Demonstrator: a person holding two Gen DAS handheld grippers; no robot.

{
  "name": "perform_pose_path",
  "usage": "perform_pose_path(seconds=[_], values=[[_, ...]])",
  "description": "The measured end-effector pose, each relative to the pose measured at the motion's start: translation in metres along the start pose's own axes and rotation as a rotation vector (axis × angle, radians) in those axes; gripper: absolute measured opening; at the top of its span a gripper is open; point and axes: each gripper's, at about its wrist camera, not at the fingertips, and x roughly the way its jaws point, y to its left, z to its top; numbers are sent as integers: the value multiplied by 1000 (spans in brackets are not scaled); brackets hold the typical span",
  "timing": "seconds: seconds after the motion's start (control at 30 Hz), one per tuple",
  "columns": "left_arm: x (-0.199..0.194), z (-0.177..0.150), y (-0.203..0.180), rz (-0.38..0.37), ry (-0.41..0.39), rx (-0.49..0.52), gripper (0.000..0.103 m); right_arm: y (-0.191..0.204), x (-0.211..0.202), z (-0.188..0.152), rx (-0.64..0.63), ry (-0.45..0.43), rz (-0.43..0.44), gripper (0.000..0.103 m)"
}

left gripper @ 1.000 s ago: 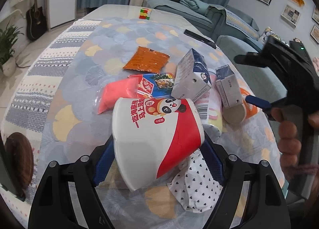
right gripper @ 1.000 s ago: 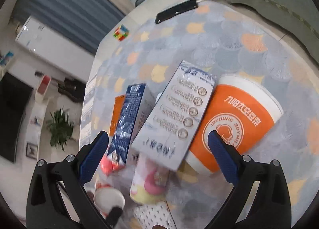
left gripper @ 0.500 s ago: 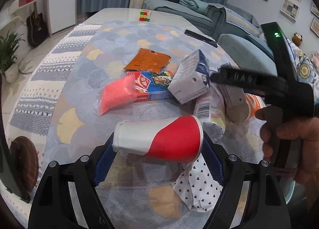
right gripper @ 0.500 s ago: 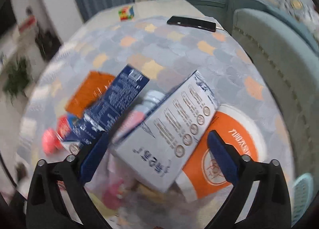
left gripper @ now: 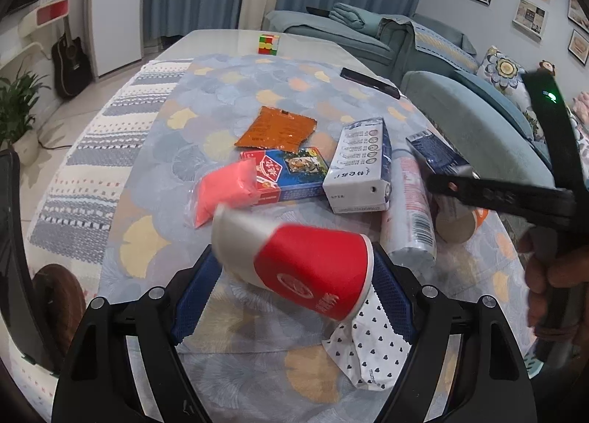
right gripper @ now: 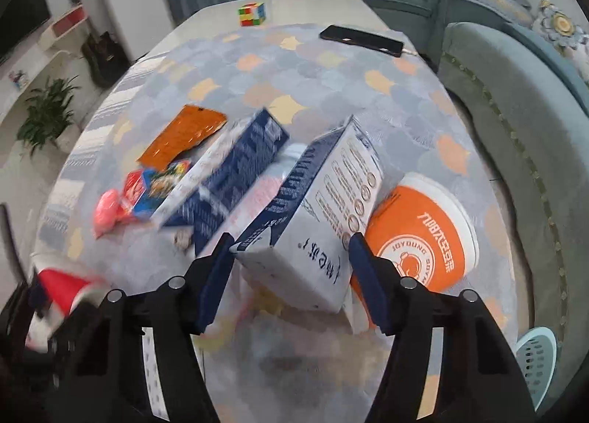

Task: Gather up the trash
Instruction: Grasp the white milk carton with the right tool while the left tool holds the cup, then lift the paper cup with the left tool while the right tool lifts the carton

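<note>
Left wrist view is showing the left gripper (left gripper: 294,276) clamping a red-and-white paper cup (left gripper: 294,268) on its side, jaws pressing both ends, above the patterned desk (left gripper: 257,99). Left of the cup a pink packet (left gripper: 224,195) is lying; beyond it sits an orange sachet (left gripper: 278,128), and beside its right end a heart-dotted wrapper (left gripper: 371,349).

Right wrist view alone is revealing the right gripper (right gripper: 291,272), jaws closing around a white-and-blue milk carton (right gripper: 324,224), pads just meeting its sides. Right of the carton an orange soymilk cup (right gripper: 423,239) is lying, its printed side showing.
</note>
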Motion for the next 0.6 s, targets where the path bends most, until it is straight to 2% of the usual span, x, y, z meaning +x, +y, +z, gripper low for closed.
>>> perform_pose_path(seconds=[0.1, 0.27, 0.4, 0.43, 0.5, 0.6], values=[[-3, 1, 0, 3, -11, 4, 78, -9, -2, -10, -20, 19, -38, 58], [-5, 0, -9, 3, -19, 28, 78, -18, 21, -28, -71, 57, -198, 53], [-3, -2, -13, 13, -17, 48, 78, -13, 39, -30, -115, 71, -220, 51], [-2, -3, -13, 25, -15, 57, 78, -12, 40, -29, -114, 47, -231, 51], [1, -5, -13, 63, -4, 75, 78, -13, 41, -27, -110, 37, -249, 58], [6, -12, -13, 127, 18, 100, 84, -17, 44, -25, -80, 23, -275, 71]])
